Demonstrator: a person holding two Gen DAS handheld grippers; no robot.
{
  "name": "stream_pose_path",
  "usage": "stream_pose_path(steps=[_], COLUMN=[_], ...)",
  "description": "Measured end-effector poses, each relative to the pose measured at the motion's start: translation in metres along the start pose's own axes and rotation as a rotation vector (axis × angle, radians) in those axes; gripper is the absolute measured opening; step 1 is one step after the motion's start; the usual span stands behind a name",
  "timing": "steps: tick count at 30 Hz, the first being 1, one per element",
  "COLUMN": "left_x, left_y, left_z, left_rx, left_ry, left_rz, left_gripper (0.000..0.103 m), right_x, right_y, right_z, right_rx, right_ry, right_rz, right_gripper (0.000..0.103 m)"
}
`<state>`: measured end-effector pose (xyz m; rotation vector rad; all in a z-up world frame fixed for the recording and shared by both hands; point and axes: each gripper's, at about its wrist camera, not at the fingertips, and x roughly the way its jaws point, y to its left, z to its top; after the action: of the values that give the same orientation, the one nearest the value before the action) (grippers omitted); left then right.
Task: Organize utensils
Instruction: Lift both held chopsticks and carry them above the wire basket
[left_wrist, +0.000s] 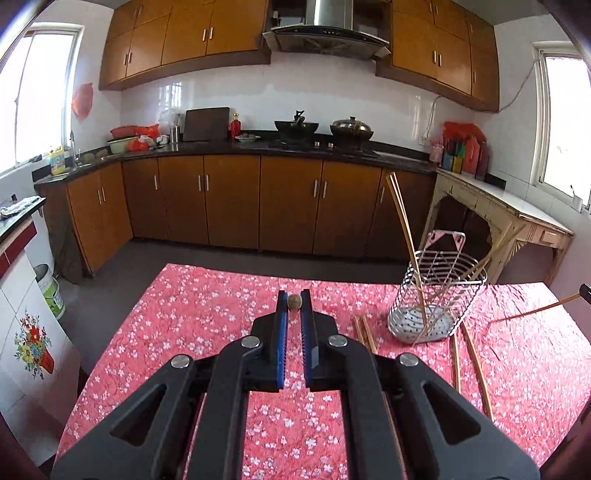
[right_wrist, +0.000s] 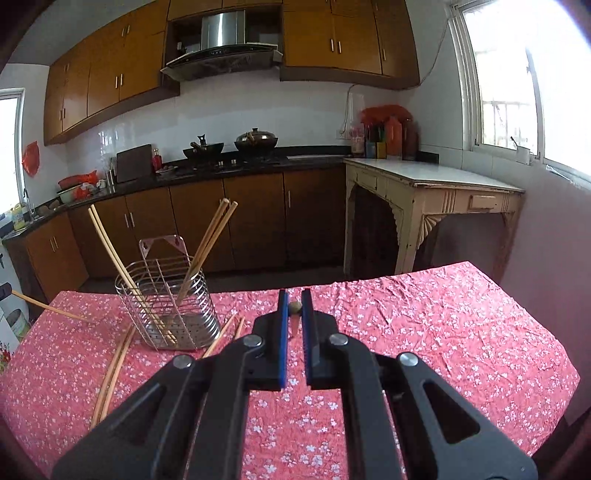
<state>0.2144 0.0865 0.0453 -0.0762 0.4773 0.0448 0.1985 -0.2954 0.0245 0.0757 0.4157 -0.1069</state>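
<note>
Left tongs (left_wrist: 294, 301) and right tongs (right_wrist: 294, 305) each clamped on a chopstick end, wire holder (right_wrist: 168, 299) ahead between them

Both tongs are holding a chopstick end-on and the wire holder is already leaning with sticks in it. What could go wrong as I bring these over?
1. Each chopstick is pinched near its end: the left tongs and right tongs could let it pivot or slip.
2. The wire holder is light and open; a nudge may tip it or knock the chopsticks leaning inside.
3. Loose chopsticks on the tablecloth lie beside the holder and could be swept off.
</note>
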Motion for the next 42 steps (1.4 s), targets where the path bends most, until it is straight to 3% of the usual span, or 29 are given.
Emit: stream_pose_path(steps=[18, 24, 31, 36, 42], left_x=[-0.012, -0.028, -0.054, -0.059, -0.038], left_y=[-0.007, -0.020, -0.053, -0.083, -0.115], left_z=[0.024, 0.040, 0.079, 0.112, 0.140], left_rx=[0.005, 0.015, 0.025, 0.001, -0.048], left_ry=[-0.060, -0.098, -0.186, -0.239, -0.272], left_rz=[0.000, -0.027, -0.091, -0.142, -0.180], left_gripper=[0.007, 0.007, 0.007, 0.007, 0.007], right_x=[-0.017, -0.047, -0.077, -0.063, -0.018], right_y=[0.000, 0.000, 0.015, 0.041, 0.072], right_z=[0.050, 0.078, 0.129, 0.157, 0.171], right_rx=[0.049, 0.068, 0.078, 0.049, 0.016], right_ry=[-0.067, -0.091, -0.127, -0.124, -0.055], right_rz=[0.075, 0.155, 0.285, 0.314, 0.326], right_gripper=[0.008, 0.008, 0.008, 0.008, 0.008])
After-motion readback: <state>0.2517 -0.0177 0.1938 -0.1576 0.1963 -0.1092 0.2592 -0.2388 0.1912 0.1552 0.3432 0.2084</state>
